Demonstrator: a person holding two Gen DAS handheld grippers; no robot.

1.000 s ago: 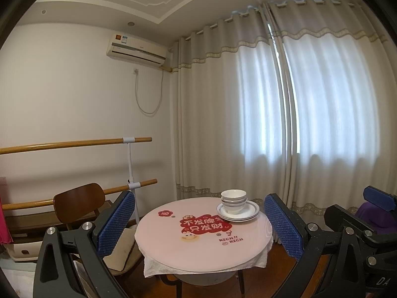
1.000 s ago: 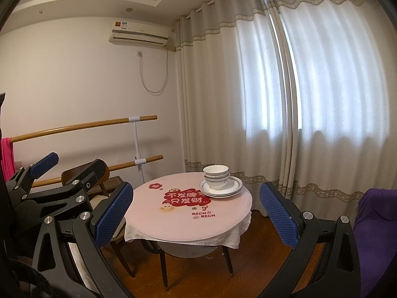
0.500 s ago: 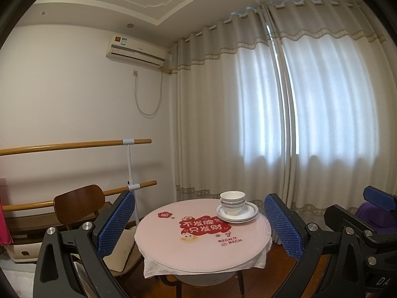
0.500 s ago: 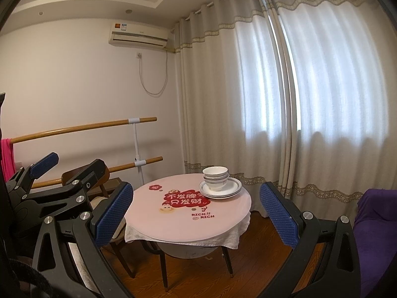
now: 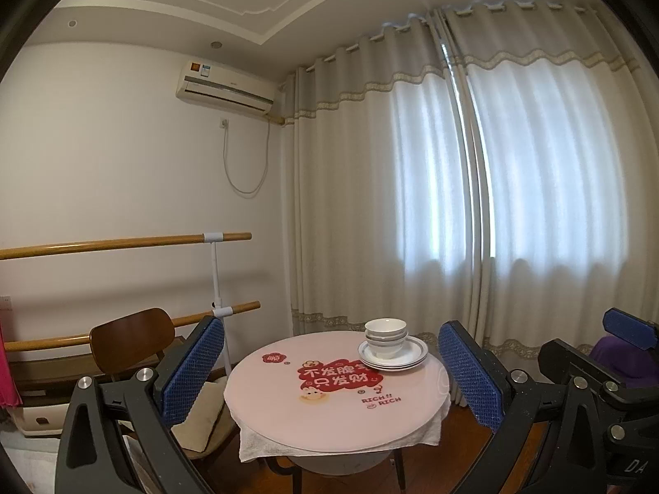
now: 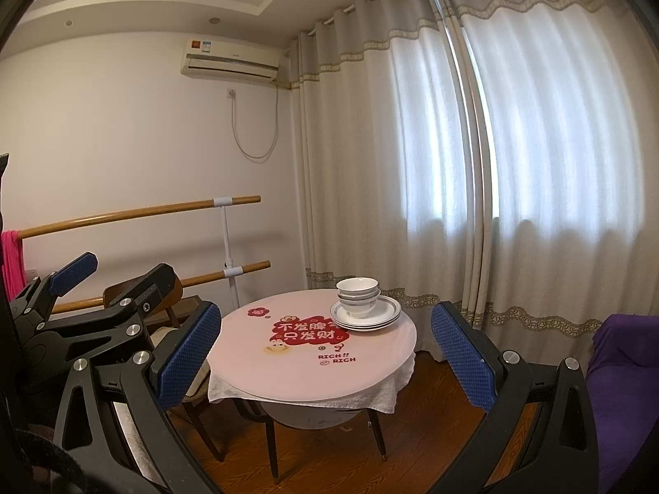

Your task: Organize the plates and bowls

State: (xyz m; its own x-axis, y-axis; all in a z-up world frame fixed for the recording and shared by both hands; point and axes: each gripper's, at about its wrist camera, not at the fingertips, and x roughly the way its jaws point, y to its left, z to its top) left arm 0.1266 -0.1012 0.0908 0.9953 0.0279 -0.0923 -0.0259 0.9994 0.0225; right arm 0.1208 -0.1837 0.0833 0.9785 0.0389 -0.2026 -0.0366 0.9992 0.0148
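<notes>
A stack of white bowls (image 5: 385, 331) sits on a stack of white plates (image 5: 407, 358) at the far right of a round pink table (image 5: 329, 415). The bowls (image 6: 357, 291) and plates (image 6: 385, 315) also show in the right wrist view, on the table (image 6: 296, 370). My left gripper (image 5: 329, 370) is open and empty, well back from the table. My right gripper (image 6: 325, 350) is open and empty, also well back. The left gripper shows at the left of the right wrist view, and the right gripper at the right of the left wrist view.
A wooden chair (image 5: 132, 337) with a cushion stands left of the table. Wooden barre rails (image 5: 123, 243) run along the left wall. Curtains (image 5: 494, 206) hang behind the table. A purple sofa (image 6: 622, 378) is at the right. The floor (image 6: 321, 461) is wood.
Both views have shifted very slightly; the table and dishes sit a little higher in the frames. Both grippers stay open and empty.
</notes>
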